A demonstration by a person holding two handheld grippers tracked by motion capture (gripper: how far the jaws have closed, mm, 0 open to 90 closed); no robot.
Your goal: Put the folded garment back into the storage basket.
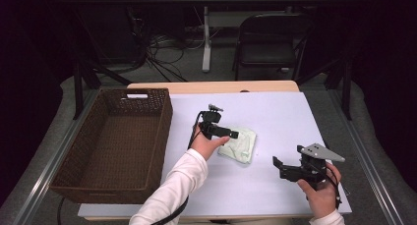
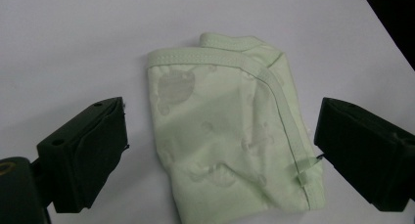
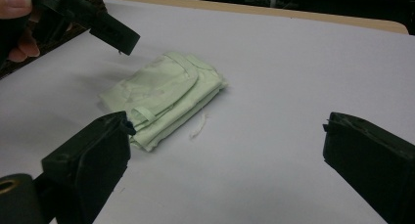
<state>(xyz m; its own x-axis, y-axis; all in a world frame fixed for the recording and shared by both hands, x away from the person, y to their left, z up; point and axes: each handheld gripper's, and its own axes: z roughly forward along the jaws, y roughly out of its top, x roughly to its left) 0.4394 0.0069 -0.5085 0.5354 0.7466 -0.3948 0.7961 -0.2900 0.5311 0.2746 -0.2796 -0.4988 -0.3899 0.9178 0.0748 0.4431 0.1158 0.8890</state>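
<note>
A folded pale green cloth lies flat on the white table cover, near the middle. My left gripper hovers over the cloth's left edge, held by a hand in a white sleeve. In the left gripper view its jaws stand wide apart on either side of the cloth, so the left gripper is open and empty. My right gripper is at the front right, apart from the cloth. It is open too, facing the cloth and the left gripper beyond.
A large brown wicker basket stands empty at the table's left side. A short loose thread lies beside the cloth. Beyond the table's far wooden edge stand a black chair and a table leg among cables.
</note>
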